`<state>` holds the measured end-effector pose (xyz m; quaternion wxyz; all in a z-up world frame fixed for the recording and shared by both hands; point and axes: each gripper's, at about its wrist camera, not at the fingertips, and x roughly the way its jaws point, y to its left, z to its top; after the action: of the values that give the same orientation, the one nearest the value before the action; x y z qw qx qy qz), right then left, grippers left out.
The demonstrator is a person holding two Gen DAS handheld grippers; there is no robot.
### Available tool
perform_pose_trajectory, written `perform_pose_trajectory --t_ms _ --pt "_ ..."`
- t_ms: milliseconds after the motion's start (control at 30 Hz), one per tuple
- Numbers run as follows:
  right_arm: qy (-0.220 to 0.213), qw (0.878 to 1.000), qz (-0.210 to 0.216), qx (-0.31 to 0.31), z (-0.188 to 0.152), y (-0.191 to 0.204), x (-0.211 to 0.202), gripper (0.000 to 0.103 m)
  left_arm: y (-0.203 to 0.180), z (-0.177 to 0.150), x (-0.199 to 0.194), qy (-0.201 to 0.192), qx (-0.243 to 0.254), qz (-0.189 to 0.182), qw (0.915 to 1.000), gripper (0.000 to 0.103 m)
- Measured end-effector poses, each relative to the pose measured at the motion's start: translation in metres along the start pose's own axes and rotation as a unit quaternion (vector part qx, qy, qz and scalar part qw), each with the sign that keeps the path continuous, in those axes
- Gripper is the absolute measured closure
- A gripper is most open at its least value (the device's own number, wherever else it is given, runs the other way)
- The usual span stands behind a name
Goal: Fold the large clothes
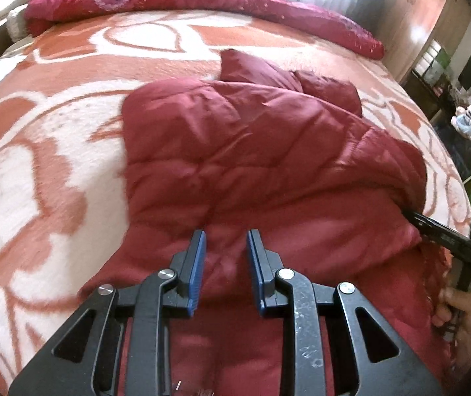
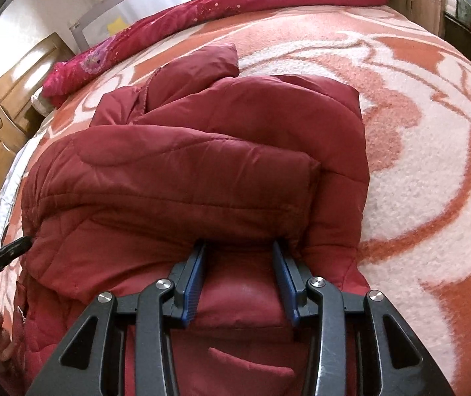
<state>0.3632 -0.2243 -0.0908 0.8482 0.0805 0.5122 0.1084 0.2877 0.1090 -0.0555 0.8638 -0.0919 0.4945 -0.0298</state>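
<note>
Across the bed: I am working a dark red quilted jacket [image 1: 235,151] that is lying on the orange-and-white floral blanket [image 1: 37,151], with a magenta sequined quilt [image 1: 202,0] bunched at 12 o'clock.
Jacket state: I am judging it partly folded; one padded panel is doubled over the body, and a sleeve or collar end is poking out at 12 o'clock.
Left gripper [image 1: 226,237]: I am hovering it over the near part of the jacket, jaws parted with nothing between the blue pads [image 1: 199,257]; released.
Right gripper [image 2: 238,247]: I am reaching its tips under the rolled edge of the folded panel; the jaws are standing wide apart, and since the tips are hidden by fabric, I am reading it as not yet clamped.
Step in hand: I am judging this as taking hold of the folded edge to carry it toward 12 o'clock.
Doing it well: I am planning to bite deep into the puffy edge, catching both layers, then close the left gripper on the same edge at 9 o'clock so both corners travel level.
Risk: I am expecting the slick padded shell to slip or spring open if pinched shallow.
</note>
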Motion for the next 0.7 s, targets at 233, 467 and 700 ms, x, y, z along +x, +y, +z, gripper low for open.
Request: perform_pose_trajectory --t_ms 233,467,700 --pt "-0.004 1.0 0.005 0.01 0.001 0.003 -0.015 0.06 0.023 -0.038 -0.045 -0.008 -0.022 0.001 0.9997 0.075" --pt "-0.015 0.999 0.024 0.018 -0.006 0.004 -0.047 0.047 0.044 -0.073 -0.073 -0.013 -0.055 0.008 0.9984 0.06" --pt "-0.025 0.999 0.041 0.009 -0.028 0.005 -0.081 0.045 0.055 -0.101 -0.088 -0.011 -0.07 0.008 0.9974 0.057"
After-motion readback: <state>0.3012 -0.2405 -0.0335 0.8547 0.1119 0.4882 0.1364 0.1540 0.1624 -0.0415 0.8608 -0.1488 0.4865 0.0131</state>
